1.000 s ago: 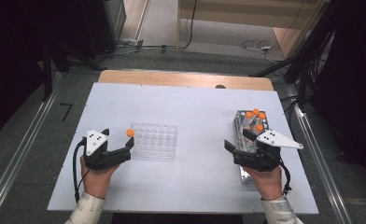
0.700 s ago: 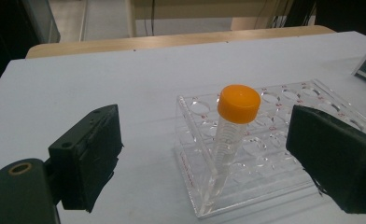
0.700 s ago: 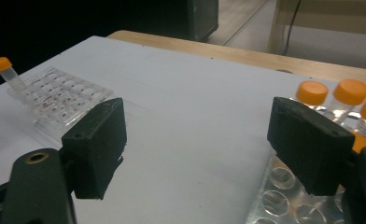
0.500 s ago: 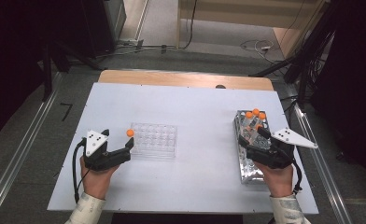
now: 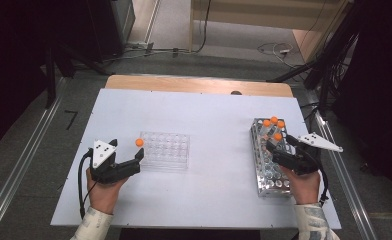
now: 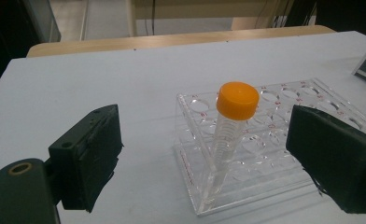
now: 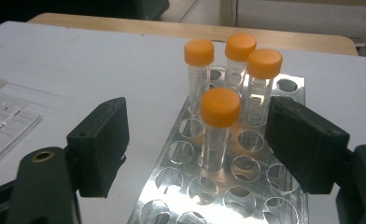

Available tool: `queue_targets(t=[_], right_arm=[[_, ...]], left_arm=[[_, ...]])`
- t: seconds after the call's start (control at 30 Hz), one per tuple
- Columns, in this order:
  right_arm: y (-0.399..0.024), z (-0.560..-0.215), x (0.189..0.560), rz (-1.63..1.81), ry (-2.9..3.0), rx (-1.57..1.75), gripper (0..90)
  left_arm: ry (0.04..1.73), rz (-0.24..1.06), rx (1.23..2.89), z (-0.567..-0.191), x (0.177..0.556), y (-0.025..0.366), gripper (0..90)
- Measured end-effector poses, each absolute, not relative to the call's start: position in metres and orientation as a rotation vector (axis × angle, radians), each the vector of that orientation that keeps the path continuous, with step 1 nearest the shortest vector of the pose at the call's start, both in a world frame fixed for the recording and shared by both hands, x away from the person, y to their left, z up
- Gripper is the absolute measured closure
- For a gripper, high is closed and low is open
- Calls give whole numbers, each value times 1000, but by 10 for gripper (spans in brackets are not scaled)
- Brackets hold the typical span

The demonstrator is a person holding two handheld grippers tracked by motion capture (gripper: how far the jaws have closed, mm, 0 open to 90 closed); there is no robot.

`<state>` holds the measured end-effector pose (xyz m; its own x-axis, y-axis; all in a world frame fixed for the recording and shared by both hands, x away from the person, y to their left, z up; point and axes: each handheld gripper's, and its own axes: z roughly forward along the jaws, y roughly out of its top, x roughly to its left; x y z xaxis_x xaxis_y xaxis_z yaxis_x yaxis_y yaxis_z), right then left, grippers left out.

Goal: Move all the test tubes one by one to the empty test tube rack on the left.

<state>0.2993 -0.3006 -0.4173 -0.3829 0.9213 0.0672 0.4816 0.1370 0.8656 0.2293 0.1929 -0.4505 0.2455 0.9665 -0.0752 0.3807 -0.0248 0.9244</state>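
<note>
Orange caps mark every tube here. In the high view, the right tongs sit at the right of the frame over the metal rack, spread around the nearest of four capped tubes; their jaws have just been closing a little, with that tube between them but not yet pinched. The left tongs rest at lower left, spread, just beside the clear rack, at whose left edge stands a single tube. The white table is otherwise bare.

In the left gripper view, the lone tube stands upright in a corner hole of the clear rack, with both black pads well apart from it. Faint red marks sit beside the holes (too small to read). The light rack could slide if a pad knocks it.

In the right gripper view, the front tube stands in the metal rack between the spread pads, touching neither. Three more tubes crowd close behind it, so the likely trouble is the right-hand pad catching the neighbour and tilting or lifting it too. A pinch on the smooth wall below the cap could also slip, or a slanted pull could jam the tube in its hole. Graduation lines show on the tubes; no brand or writing is legible.
</note>
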Motion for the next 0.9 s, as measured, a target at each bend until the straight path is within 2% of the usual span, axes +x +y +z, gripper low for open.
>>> queue_targets(t=[0.63, 0.9], right_arm=[[-297, -426, 320, 1042, 1978, 1415, 367], [-294, -428, 325, 985, 1994, 1442, 481]], left_arm=[[1293, 784, 1573, -450, 229, 193, 110], [1292, 785, 1573, -450, 229, 192, 111]])
